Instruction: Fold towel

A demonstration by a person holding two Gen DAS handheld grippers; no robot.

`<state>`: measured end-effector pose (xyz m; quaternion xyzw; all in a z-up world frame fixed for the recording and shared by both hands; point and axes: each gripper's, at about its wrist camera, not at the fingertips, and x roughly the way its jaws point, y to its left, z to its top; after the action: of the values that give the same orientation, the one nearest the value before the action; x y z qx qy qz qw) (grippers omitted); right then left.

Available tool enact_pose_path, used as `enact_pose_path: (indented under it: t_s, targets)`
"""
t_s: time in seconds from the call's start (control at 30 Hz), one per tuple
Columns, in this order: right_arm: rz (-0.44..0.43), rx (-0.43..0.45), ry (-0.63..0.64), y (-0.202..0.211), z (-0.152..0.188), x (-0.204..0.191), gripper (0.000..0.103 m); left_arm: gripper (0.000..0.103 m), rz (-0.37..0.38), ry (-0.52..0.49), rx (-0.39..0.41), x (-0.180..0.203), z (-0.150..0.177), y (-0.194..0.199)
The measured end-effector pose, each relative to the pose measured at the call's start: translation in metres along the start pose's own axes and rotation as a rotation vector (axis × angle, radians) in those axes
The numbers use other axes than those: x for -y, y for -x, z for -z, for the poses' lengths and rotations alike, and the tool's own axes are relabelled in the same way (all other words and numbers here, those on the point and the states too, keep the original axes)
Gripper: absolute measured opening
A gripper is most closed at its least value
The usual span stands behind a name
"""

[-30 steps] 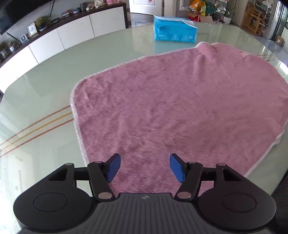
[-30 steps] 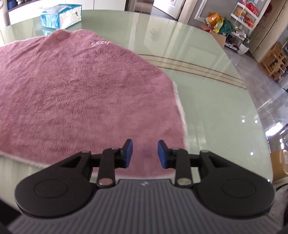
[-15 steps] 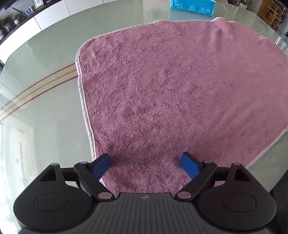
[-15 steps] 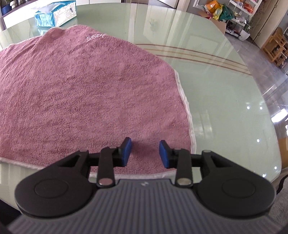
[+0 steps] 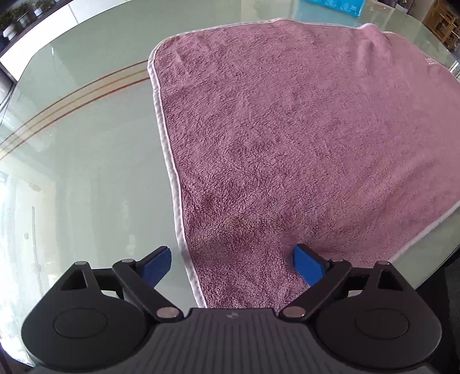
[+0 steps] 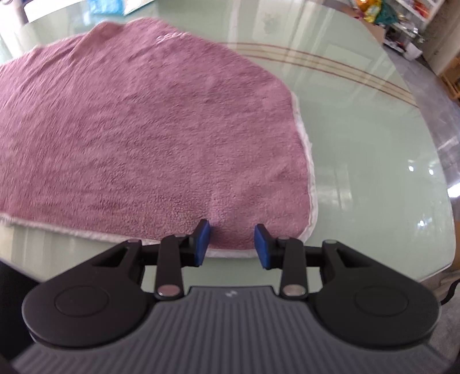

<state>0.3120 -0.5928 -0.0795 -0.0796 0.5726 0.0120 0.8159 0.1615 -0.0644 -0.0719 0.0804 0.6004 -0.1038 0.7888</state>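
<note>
A pink towel (image 5: 287,138) with a white hem lies spread flat on the green glass table (image 5: 86,161). My left gripper (image 5: 233,263) hangs over its near left corner, pointing steeply down with its jaws wide open. The towel's left hem (image 5: 181,218) runs between the blue pads, one pad over glass and one over cloth. In the right wrist view the towel (image 6: 143,120) fills the left half. My right gripper (image 6: 231,240) stands open at a narrower gap over the near hem (image 6: 230,253), close to the towel's right corner. Neither gripper has cloth pinched between its pads.
A blue tissue box (image 5: 333,4) sits beyond the towel's far edge, also at the top of the right wrist view (image 6: 109,5). The table's near right edge (image 6: 425,276) drops to the floor. Shelves with clutter (image 6: 402,31) stand far right.
The left jaws have spread much wider, and that gripper has sunk and shifted left so the towel's left hem now lies between its pads. The right gripper has drawn back to the near hem.
</note>
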Motion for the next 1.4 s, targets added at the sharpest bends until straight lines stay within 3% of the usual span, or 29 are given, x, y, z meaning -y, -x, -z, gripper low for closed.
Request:
enact_pose_path:
  t_s: [0.03,0.1,0.13,0.23,0.3,0.4,0.6,0.67,0.7,0.73,0.83,1.03,1.27,1.4]
  targets:
    - [-0.014,0.015,-0.004,0.002,-0.005,0.004,0.034,0.088,0.003,0.0,0.009,0.002,0.002,0.001]
    - [-0.046,0.072,-0.038,0.008,-0.018,0.014,0.034,0.064,0.018,-0.004,0.024,0.011,0.003,0.008]
    - [-0.061,0.111,-0.064,0.011,-0.026,0.019,0.037,0.059,0.03,0.0,0.032,0.016,0.001,0.013]
    - [-0.097,0.254,-0.106,0.016,-0.062,0.033,0.04,0.059,0.083,0.029,0.115,0.035,-0.013,0.031]
    - [-0.091,0.278,-0.082,0.009,-0.082,0.03,0.041,0.066,0.088,0.021,0.172,0.058,-0.029,0.042]
    - [-0.061,0.296,-0.006,-0.01,-0.122,0.031,0.053,0.068,0.043,-0.013,0.212,0.098,-0.052,0.048]
    - [-0.079,0.244,0.105,-0.049,-0.165,0.028,0.053,0.068,0.044,-0.029,0.182,0.117,-0.07,0.043]
    - [-0.103,0.213,0.132,-0.064,-0.172,0.029,0.047,0.069,0.033,-0.032,0.16,0.119,-0.071,0.034]
    - [-0.116,0.207,0.135,-0.067,-0.173,0.029,0.022,0.069,0.029,-0.03,0.149,0.119,-0.07,0.029]
    - [-0.122,0.23,0.146,-0.066,-0.171,0.028,0.01,0.069,0.028,-0.026,0.137,0.118,-0.07,0.025]
    - [-0.1,0.313,0.215,-0.056,-0.161,0.017,0.009,0.072,0.036,-0.015,0.124,0.116,-0.067,0.018]
    - [-0.052,0.426,0.414,-0.013,-0.108,-0.03,0.009,0.076,0.029,-0.045,0.128,0.122,-0.063,0.018]
    - [-0.099,0.368,0.599,-0.001,-0.057,-0.103,0.01,0.079,0.02,-0.056,0.141,0.127,-0.06,0.019]
    - [-0.148,0.329,0.606,-0.001,-0.048,-0.115,0.011,0.079,0.02,-0.057,0.141,0.127,-0.059,0.021]
